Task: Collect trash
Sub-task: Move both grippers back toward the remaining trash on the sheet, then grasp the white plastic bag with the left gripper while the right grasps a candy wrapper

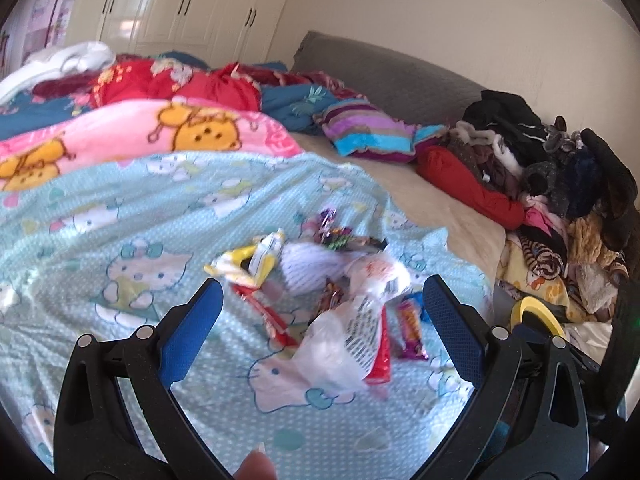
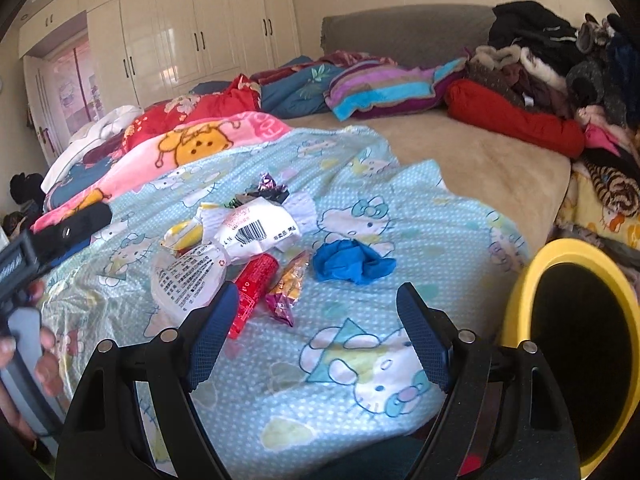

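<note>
Both grippers hung empty, jaws wide: left gripper (image 1: 322,304) over the wrappers (image 1: 320,280) heaped on the near blanket (image 1: 120,220), right gripper (image 2: 318,312) beside the yellow bin (image 2: 516,300), probably staged for drops.

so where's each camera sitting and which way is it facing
Left wrist: on the left hand-held gripper, looking forward and down over the light blue cartoon blanket at the wrapper pile; its open blue-padded fingers and a fingertip show.
Right wrist: on the right hand-held gripper, facing the same pile from further right, the yellow-rimmed bin beside it; its open fingers show, plus the person's hand at the left edge.
Shared: the wrappers, blanket, bin, grey headboard.
</note>
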The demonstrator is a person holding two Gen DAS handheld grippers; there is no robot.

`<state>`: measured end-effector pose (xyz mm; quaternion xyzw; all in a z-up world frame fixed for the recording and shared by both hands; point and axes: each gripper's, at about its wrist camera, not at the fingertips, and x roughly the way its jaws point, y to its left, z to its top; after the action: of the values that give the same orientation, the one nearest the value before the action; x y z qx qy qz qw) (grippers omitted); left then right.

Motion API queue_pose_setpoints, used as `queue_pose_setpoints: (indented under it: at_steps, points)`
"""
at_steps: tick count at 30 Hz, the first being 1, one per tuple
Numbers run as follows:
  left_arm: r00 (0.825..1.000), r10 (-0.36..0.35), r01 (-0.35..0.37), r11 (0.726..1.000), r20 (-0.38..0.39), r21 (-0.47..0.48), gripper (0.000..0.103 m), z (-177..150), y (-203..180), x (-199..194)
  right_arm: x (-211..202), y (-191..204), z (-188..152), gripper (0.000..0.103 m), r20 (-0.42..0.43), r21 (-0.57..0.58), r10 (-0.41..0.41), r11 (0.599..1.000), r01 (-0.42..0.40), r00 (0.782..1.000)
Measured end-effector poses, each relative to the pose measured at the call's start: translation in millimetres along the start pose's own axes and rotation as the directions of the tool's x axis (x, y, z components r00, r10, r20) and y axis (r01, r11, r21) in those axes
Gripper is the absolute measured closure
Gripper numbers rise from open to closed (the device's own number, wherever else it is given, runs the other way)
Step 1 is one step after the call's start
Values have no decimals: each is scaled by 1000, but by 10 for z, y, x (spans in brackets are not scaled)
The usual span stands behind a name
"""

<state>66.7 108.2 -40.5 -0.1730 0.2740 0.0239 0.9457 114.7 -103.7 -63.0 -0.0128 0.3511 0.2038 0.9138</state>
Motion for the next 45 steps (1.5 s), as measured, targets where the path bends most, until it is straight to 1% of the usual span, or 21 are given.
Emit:
queue_pose_setpoints:
  at_steps: [3,4,6,7,8,13,15,16,18,19,20,21,24,26,29,32,33,34,37,42,45]
  points:
    - [999,-20,19,1000,-35,-16,13,-56,68,65,153,30,11,26,-28,12,7,1000,-6,1000]
    - [998,-31,30,999,-47,-24,17,-71,87,90,191,35,12,27,-37,16,9,1000,-9,999]
    - [996,-48,45,998,-76,-34,21,-114,117,150,291,44,10,32,-58,25,14,1000,-12,998]
    - [995,-55,52,998,-85,-38,23,-132,121,167,347,45,5,32,-71,29,19,999,-16,997]
    - [991,-77,71,996,-106,-53,24,-157,135,205,410,47,0,33,-88,38,29,999,-26,996]
    - [982,-104,93,993,-157,-77,32,-252,134,320,631,29,-10,46,-139,70,63,996,-54,988]
    - [977,-117,104,991,-176,-81,37,-299,122,365,702,27,-11,54,-156,83,81,994,-69,984]
    - [976,-119,106,991,-184,-80,38,-314,114,386,731,22,-14,56,-165,87,90,993,-77,982]
    - [972,-126,112,990,-196,-80,38,-345,91,421,787,36,-33,67,-184,90,107,992,-91,977]
    - [971,-127,113,990,-200,-80,38,-352,82,435,801,48,-46,70,-192,88,114,991,-98,975]
    - [969,-128,114,990,-209,-80,38,-364,72,461,811,61,-55,76,-198,84,121,991,-106,973]
    - [968,-129,113,990,-217,-82,40,-376,60,490,810,71,-63,80,-199,80,128,990,-114,972]
    - [963,-125,108,991,-238,-82,44,-424,35,555,767,105,-77,87,-187,63,133,990,-123,973]
    - [962,-116,99,992,-246,-79,49,-458,21,582,754,114,-85,89,-183,60,135,990,-126,974]
    - [960,-121,101,991,-251,-88,57,-470,17,591,716,97,-88,90,-165,68,137,990,-127,977]
    - [959,-125,110,991,-253,-74,67,-467,-5,580,663,63,-93,90,-144,86,140,988,-129,980]
    - [959,-127,113,991,-252,-70,72,-467,-12,577,650,51,-95,90,-139,91,141,987,-130,980]
    - [960,-131,119,991,-247,-63,75,-468,-28,562,641,43,-91,90,-134,93,141,987,-129,981]
    - [964,-148,139,989,-220,-57,79,-440,-62,491,561,38,-88,90,-104,90,138,988,-129,985]
    - [971,-183,176,983,-152,-58,80,-328,-88,315,411,68,-91,91,-64,66,158,986,-154,985]
    - [972,-200,193,979,-125,-62,80,-245,-95,224,313,89,-92,91,-35,45,172,984,-170,984]
